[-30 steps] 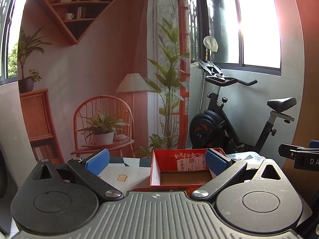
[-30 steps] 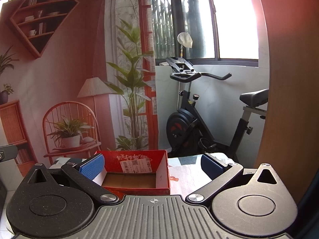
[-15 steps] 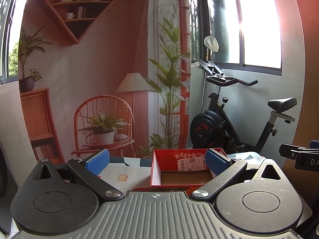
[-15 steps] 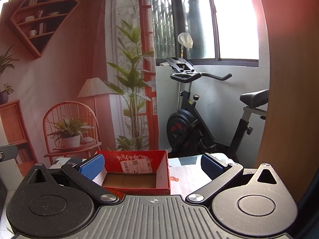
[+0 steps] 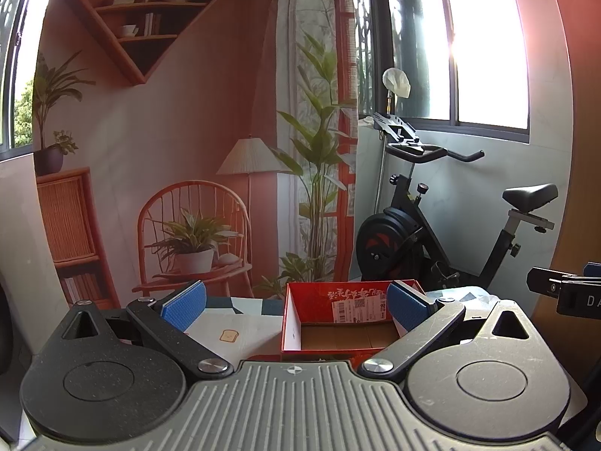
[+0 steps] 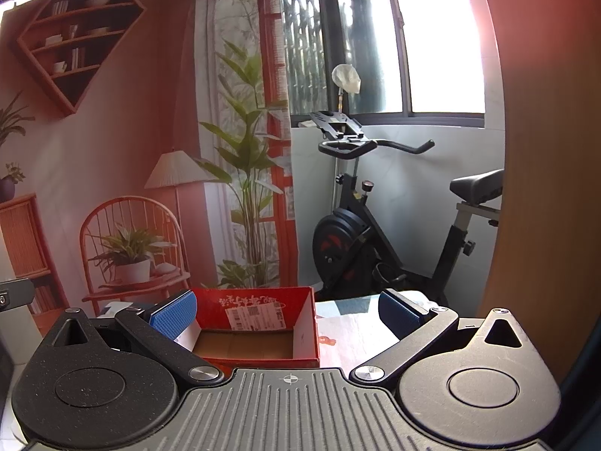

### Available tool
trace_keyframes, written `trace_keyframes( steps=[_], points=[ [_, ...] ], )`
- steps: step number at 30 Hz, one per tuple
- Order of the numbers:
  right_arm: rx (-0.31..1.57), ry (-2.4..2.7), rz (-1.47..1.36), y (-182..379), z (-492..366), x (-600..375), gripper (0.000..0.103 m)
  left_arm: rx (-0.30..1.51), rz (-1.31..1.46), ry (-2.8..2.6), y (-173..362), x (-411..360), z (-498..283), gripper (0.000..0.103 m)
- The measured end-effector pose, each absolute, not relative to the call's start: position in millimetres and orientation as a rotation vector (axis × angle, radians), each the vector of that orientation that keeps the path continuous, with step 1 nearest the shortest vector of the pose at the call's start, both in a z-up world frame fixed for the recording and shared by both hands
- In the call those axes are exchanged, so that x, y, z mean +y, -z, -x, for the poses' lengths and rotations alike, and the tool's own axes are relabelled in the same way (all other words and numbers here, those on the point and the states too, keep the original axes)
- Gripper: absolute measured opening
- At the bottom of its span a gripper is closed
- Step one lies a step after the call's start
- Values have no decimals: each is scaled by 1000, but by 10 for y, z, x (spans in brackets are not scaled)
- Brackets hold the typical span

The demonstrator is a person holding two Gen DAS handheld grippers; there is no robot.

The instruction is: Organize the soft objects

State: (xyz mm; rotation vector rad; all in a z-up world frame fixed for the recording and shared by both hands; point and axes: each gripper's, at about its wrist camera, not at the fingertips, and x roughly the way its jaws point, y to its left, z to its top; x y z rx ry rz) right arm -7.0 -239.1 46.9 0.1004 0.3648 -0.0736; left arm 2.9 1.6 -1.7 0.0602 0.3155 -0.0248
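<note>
An open red cardboard box (image 5: 338,323) with a white shipping label stands on a patterned tablecloth; its brown bottom looks bare. It also shows in the right wrist view (image 6: 259,327). My left gripper (image 5: 295,306) is open and empty, held level just in front of the box. My right gripper (image 6: 285,310) is open and empty, to the right of the box's middle. No soft object shows in either view. Part of the right gripper (image 5: 563,289) shows at the right edge of the left wrist view.
The tablecloth (image 5: 233,327) shows a small toast print; it also shows in the right wrist view (image 6: 357,330). An exercise bike (image 5: 424,233) stands behind the table near the window. A printed backdrop (image 5: 180,143) of a room hangs behind. A wooden panel (image 6: 544,188) rises at the right.
</note>
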Motion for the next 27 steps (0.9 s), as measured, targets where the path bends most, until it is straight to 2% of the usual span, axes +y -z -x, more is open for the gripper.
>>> trace_keyframes(
  steps=[16,22,27],
  points=[
    [381,40,-156,-275,-43,-2500,103,346,-34,12,143,66,-177,103],
    [325,30,-163,22,-104,-2537,103,374,-31,-16,367,127,-340,103],
    [371,54,-208,329,-272,-2591,103,436,10,-23,645,232,-554,103]
  ],
)
